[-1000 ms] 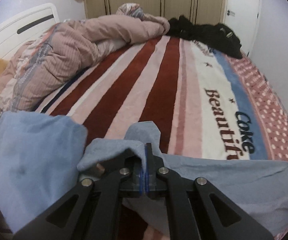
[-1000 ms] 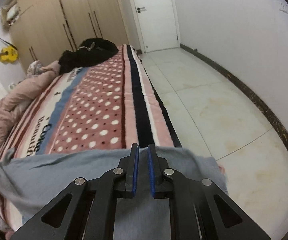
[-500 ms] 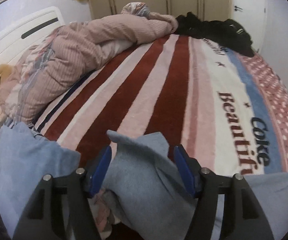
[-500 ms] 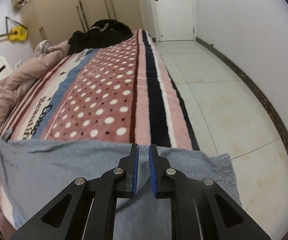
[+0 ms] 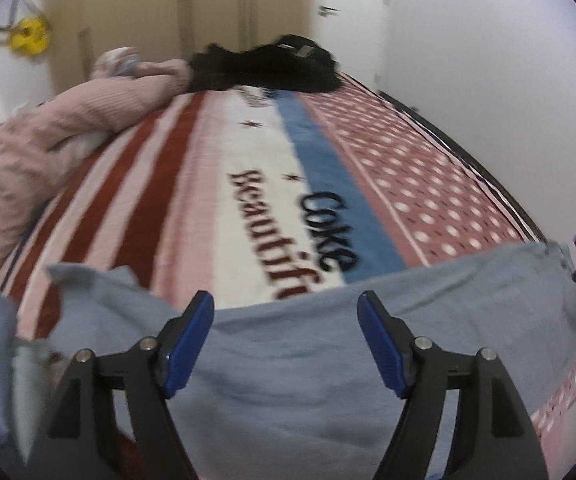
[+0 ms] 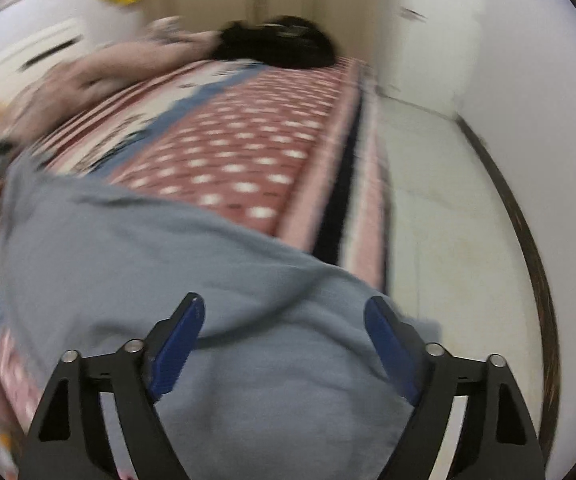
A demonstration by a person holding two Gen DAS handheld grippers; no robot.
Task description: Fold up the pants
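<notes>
The grey-blue pants (image 5: 328, 360) lay spread across the near end of the bed (image 5: 408, 160), on its striped and dotted blanket (image 5: 215, 184), one end reaching the bed's floor-side edge in the right wrist view. Both the left hand-held gripper (image 5: 285, 340) and the right hand-held gripper (image 6: 283, 344) had just been opening and stood wide apart over the cloth, gripping nothing; judging from that, one fold had been laid down and released, with bunched cloth at the left end and further folds left to do. The blanket read "Coke" and "Beautif", the rest hidden under the pants.
</notes>
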